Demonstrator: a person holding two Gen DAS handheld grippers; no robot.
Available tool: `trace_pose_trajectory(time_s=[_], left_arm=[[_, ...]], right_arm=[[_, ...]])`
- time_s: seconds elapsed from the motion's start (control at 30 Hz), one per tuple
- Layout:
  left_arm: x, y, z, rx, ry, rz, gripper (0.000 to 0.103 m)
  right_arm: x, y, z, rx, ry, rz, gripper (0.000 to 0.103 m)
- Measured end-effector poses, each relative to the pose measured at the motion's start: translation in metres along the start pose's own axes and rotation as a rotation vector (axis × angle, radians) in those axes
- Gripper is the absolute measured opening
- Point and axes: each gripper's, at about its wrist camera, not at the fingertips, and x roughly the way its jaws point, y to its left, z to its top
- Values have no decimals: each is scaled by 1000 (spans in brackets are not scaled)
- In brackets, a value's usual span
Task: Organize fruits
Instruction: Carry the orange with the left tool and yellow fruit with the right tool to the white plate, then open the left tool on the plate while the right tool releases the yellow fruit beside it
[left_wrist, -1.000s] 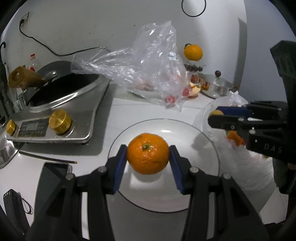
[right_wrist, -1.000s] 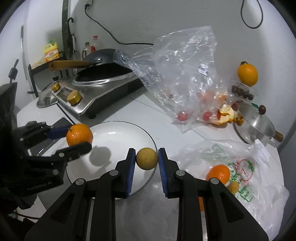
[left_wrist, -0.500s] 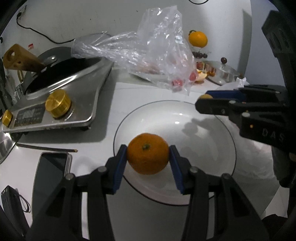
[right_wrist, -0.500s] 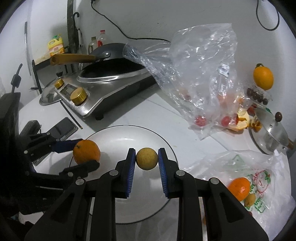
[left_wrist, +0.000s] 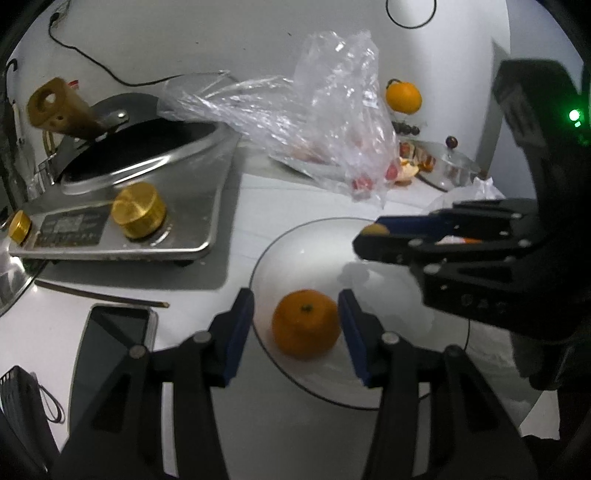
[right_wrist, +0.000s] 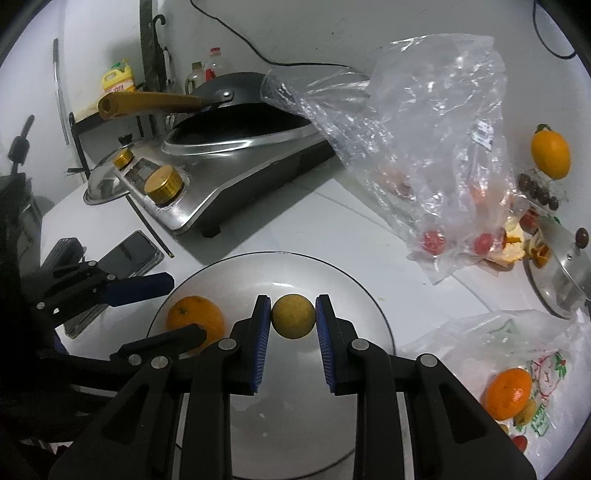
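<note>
Two fruits at one white plate (left_wrist: 314, 251) on the tabletop (left_wrist: 288, 199).

With the left tongs (left_wrist: 295, 308): opening around an orange (left_wrist: 306, 324), blue pads on either side of it, a clear gap at the left pad, the right pad just beside the peel. No squeeze on the fruit. For the orange itself: resting on the plate close to the near-left rim, stem end up.

With the right tongs (right_wrist: 293, 306): closed on a small round yellow-green fruit (right_wrist: 293, 315), both pads pressed against its sides. Held over the plate's middle, to the right of the orange; cannot tell from either view whether touching the plate.

Behind the plate: a crumpled clear plastic bag (right_wrist: 424, 147) with a few small red fruits inside, leaning toward a steel stove (left_wrist: 147, 206) with gold knobs and a dark wok (right_wrist: 236, 122) on top.

Right of the plate: a printed plastic bag (right_wrist: 524, 332) with a second orange (right_wrist: 508, 393) and smaller fruits in it.

Left of the plate: a dark phone (left_wrist: 114, 339) flat on the tabletop, just in front of the stove.
</note>
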Motion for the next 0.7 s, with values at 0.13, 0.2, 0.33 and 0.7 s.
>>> trace_pose_trajectory(time_s=[0.13,0.2,0.33,0.7], left_arm=[[-7,8,-3,-24,-12,7,49],[-8,12,-4,-32,-13,10,49],[-10,18,-7,-43,-13,17,50],[-15,22,-10,-47,-19,30,51]], right_arm=[[12,8,5,-8,16,25,27],[17,12,7,-7,21,40,27],[27,20,11,-7,33,62,27],[37,22,15,38,56,85,28]])
